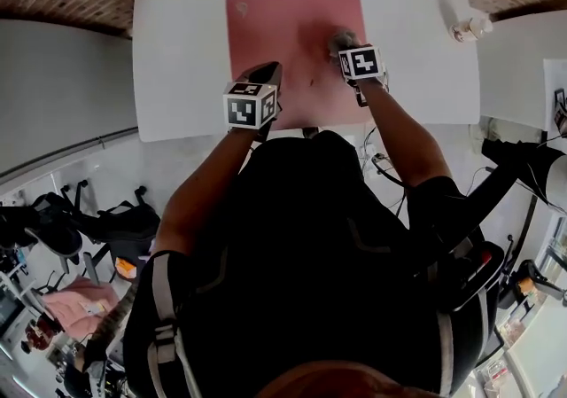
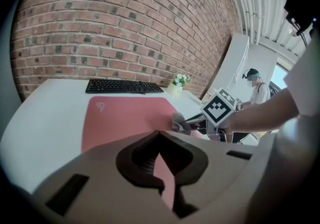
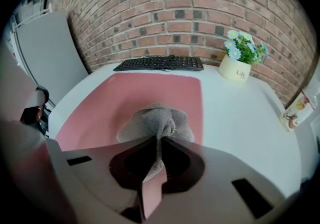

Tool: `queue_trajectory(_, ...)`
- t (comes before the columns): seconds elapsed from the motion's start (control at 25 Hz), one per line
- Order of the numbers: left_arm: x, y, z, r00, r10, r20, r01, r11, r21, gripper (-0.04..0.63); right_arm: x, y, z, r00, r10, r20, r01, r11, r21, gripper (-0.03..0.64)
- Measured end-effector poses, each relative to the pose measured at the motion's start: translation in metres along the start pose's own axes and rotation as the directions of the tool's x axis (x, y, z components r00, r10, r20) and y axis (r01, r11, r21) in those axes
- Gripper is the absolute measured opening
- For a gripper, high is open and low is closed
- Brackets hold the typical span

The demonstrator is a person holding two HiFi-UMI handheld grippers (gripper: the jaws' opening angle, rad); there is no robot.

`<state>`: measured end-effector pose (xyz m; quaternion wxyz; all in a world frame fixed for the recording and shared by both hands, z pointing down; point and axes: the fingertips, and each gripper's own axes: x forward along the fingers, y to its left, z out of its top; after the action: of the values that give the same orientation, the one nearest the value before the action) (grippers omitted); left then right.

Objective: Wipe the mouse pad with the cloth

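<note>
Pinching just a fold of cloth (image 3: 156, 118) on the pad's (image 3: 115, 101) right half, right gripper (image 3: 159, 139) jaws could lose it mid-stroke; left gripper (image 2: 160, 135) jaws are closed on nothing, so pad may creep across the worktop (image 3: 240, 113)

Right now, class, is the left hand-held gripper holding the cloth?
No: the cloth is pinched in the right hand-held gripper, on the mouse pad.
</note>
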<state>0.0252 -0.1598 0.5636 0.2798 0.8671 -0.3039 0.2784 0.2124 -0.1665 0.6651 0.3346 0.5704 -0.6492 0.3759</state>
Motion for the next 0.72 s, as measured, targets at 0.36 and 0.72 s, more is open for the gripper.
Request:
queue_trajectory(0.36, 0.006, -0.010, -0.002, 1.000, -0.021, -0.012, 0.021, 1.000, 0.010, -0.001, -0.011, -0.053, -0.013, 0.996, -0.092, -0.017, 0.093, 0.993, 0.078, 0.033)
queue_trajectory(0.72, -0.005, 0.011, 0.005, 0.999, 0.015, 0.040, -0.014, 0.999, -0.036, -0.001, -0.038, -0.034, 0.027, 0.997, -0.068, 0.037, 0.069, 0.997, -0.024, 0.032)
